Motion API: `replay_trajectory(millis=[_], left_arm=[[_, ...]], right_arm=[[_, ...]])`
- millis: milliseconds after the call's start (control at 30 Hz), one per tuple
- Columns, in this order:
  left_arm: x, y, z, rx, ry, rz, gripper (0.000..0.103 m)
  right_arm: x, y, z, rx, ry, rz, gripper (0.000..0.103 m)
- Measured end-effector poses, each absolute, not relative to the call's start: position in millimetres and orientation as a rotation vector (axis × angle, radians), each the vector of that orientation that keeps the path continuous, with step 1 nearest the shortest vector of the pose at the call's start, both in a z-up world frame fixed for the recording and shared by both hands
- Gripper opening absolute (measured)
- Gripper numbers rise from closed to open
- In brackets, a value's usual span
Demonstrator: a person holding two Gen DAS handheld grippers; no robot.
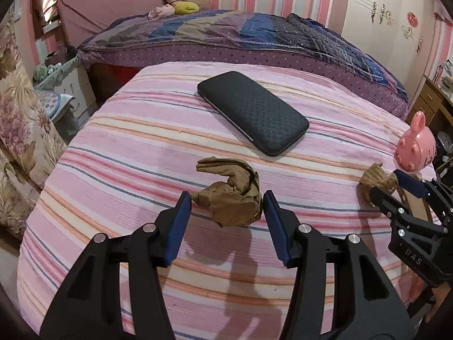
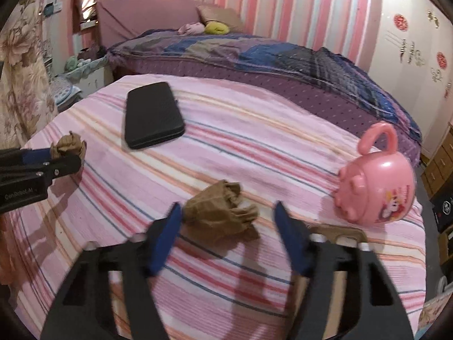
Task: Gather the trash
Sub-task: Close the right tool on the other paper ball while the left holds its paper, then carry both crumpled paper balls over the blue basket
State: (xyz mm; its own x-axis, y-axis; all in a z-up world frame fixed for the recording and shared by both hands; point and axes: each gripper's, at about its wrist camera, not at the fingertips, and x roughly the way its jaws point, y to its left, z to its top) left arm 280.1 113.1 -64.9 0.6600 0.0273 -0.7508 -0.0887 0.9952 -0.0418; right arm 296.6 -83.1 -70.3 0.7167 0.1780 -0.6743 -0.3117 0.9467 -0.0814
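Observation:
Two crumpled brown paper wads lie on a table under a pink striped cloth [image 1: 113, 155]. One wad [image 1: 235, 204] sits between the blue pads of my left gripper [image 1: 226, 195], and both pads press on it. From the right wrist view, that left gripper [image 2: 73, 154] holds its wad [image 2: 69, 143] at the far left. The other wad [image 2: 218, 212] lies between the fingers of my right gripper [image 2: 226, 208]. The left pad touches it, while a strip of cloth shows before the right pad. The left wrist view shows the right gripper [image 1: 382, 182] around that wad [image 1: 373, 177].
A black textured case [image 1: 252, 113] lies mid-table, toward the far side. A pink pig-shaped toy with a handle [image 2: 376, 187] stands near the right edge. A flat tan object [image 2: 337, 231] lies by the right gripper's right finger. Behind the table stands a bed with a purple cover [image 1: 254, 36].

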Motion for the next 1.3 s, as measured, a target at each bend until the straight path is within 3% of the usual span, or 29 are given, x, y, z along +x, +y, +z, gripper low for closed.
replay_trajectory(millis=[667, 1300], left_arm=[[226, 72, -39, -0.087, 0.787, -0.014, 0.051], [146, -44, -31, 0.058, 0.687, -0.122, 0.051]], right_arm=[[220, -133, -41, -0.174, 0.596, 0.167, 0.051], [107, -266, -4, -0.088, 0.54, -0.016, 0.051]])
